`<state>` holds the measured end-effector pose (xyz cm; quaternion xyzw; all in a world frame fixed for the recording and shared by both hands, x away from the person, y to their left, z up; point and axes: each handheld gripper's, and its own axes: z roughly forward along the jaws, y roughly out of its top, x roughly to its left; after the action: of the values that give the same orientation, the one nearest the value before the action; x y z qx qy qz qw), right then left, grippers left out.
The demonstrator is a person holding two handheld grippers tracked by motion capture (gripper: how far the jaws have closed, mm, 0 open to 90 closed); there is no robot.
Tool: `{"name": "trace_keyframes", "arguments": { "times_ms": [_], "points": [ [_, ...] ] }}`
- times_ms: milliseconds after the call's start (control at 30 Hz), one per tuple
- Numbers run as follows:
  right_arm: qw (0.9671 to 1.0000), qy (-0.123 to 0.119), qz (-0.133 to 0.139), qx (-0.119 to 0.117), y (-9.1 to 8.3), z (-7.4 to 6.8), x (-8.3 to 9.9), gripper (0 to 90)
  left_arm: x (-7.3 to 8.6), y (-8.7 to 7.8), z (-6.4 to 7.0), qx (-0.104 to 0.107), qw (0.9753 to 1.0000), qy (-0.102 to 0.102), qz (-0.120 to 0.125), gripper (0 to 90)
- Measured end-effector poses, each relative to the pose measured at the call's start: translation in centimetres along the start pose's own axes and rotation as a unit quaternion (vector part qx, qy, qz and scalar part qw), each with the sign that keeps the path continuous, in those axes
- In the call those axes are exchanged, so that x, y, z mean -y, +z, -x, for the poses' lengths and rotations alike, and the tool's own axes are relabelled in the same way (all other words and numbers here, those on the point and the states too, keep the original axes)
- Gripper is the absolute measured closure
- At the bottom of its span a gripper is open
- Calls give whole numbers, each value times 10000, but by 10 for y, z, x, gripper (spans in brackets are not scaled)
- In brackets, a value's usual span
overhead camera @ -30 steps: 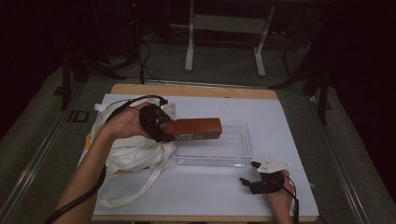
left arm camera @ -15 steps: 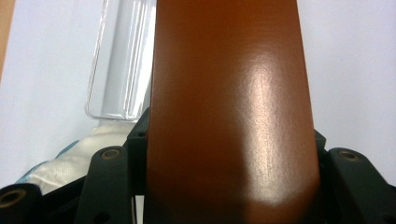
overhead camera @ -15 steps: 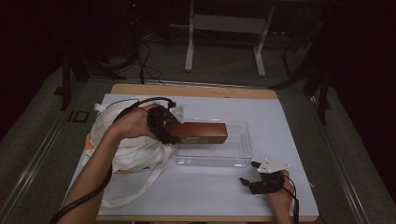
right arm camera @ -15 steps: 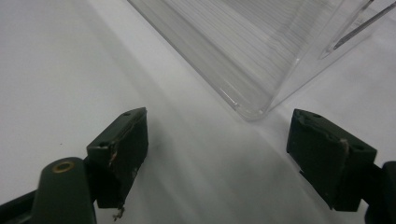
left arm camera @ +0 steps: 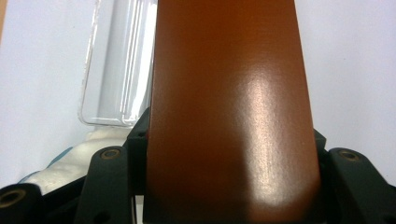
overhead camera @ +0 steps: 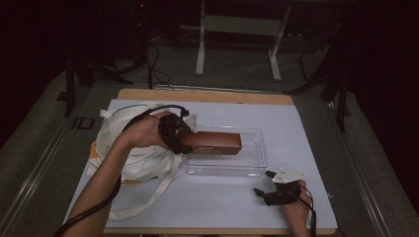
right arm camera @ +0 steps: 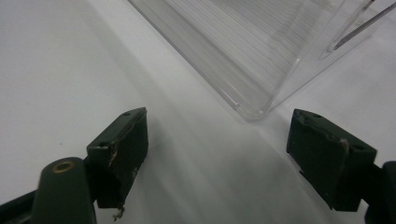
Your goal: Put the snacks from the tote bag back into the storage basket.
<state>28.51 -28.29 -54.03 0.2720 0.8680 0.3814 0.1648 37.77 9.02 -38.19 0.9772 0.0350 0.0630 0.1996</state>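
Centrally, a long brown box (overhead camera: 217,141) lies level over the near-left part of a clear plastic tray (overhead camera: 249,165), held at its left end by the left gripper (overhead camera: 179,136), whose jaws pinch its two sides. Left of the tray sits a white cloth bag (overhead camera: 133,158) with loose straps. Near the table's (overhead camera: 306,133) front right, the right gripper (overhead camera: 269,190) rests with jaws spread wide, facing a tray corner.

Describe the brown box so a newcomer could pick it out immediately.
Start at the white sheet covering the table, then find the clear plastic tray at its middle. The brown box hangs over that tray, clamped in the left tool: the one long, reddish-brown, opaque thing beside the white cloth bag.
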Motion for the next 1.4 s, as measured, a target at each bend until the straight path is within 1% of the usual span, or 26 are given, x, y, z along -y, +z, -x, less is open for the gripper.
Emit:
{"name": "trace_keyframes", "arguments": {
  "times_ms": [167, 367, 600, 800, 1000, 1100, 1233, 1367, 1400],
  "points": [
    [10000, -5, 3, 0, 0, 0, 0, 206, -4, 2, 2, 37, 10000, 80, -16, 435],
    [10000, -4, 5, -2, 0, 0, 0, 206, -9, 4, 3, 57, 9999, 107, -23, 435],
    [10000, -6, -3, -2, 0, 0, 0, 206, -12, 8, 5, 100, 9997, 200, -49, 435],
    [10000, -12, -7, -1, 0, 0, 0, 206, -14, 10, 6, 113, 9996, 243, -103, 432],
    [10000, -21, -16, 0, 0, 0, 0, 206, -16, 12, 7, 141, 9992, 331, -149, 432],
    [10000, -24, -15, -1, 1, 0, 0, 206, -19, 14, 7, 198, 9992, 334, -136, 432],
    [10000, -22, -17, -2, 1, 0, 0, 206, -21, 16, 8, 212, 9989, 375, -185, 431],
    [10000, -22, -18, -2, 1, 0, 0, 205, -24, 16, 8, 224, 9989, 389, -159, 431],
    [10000, -22, -18, -2, 1, 0, 0, 206, -24, 17, 8, 222, 9987, 428, -143, 430]
  ]
}}
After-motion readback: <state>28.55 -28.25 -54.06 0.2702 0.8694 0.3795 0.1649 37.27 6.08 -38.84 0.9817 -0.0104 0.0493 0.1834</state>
